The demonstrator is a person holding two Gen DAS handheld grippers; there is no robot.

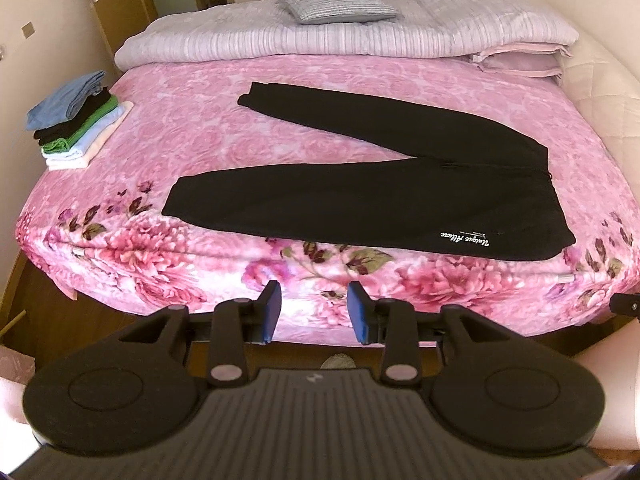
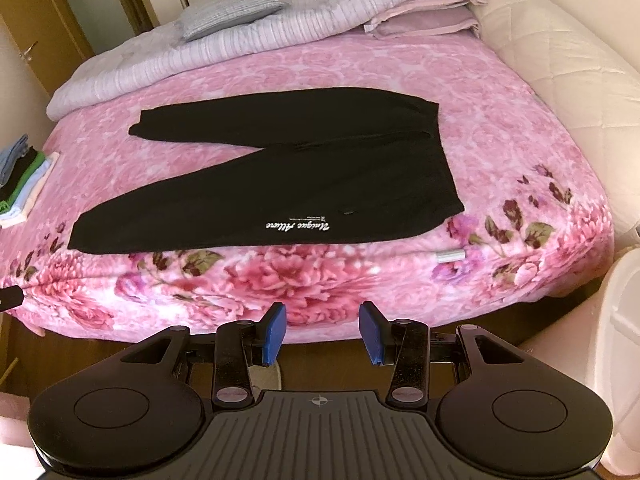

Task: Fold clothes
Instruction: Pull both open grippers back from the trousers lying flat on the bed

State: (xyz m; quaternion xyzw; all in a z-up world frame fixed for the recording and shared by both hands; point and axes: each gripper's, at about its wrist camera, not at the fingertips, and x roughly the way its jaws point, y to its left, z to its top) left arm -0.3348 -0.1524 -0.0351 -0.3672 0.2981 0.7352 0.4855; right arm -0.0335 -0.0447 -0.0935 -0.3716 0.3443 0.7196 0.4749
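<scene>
One pair of black trousers [image 1: 400, 196] lies flat on the pink floral bedcover [image 1: 224, 136], unfolded. Waistband to the right; two legs spread to the left in a V, one along the near edge of the bed, one angled toward the far left. White script lettering sits on the near leg close to the waistband.

One stack of folded clothes [image 1: 76, 120] at the far left of the bed, well apart from the trousers: a blue piece on top, then black, green, pale blue and cream or white layers.

Far end of the bed: one lilac striped quilt [image 1: 340, 36] folded across the width, one small grey cushion [image 1: 336, 3] on it, and folded pink bedding [image 1: 520, 62] under its right end.

Two grippers. Left gripper [image 1: 314, 308]: jaws released, blue pads apart, nothing between, off the near edge of the bed. Right gripper [image 2: 322, 330]: jaws likewise parted and empty, also short of the bed. Neither touches the trousers. Nothing lies between grippers and garment.
</scene>
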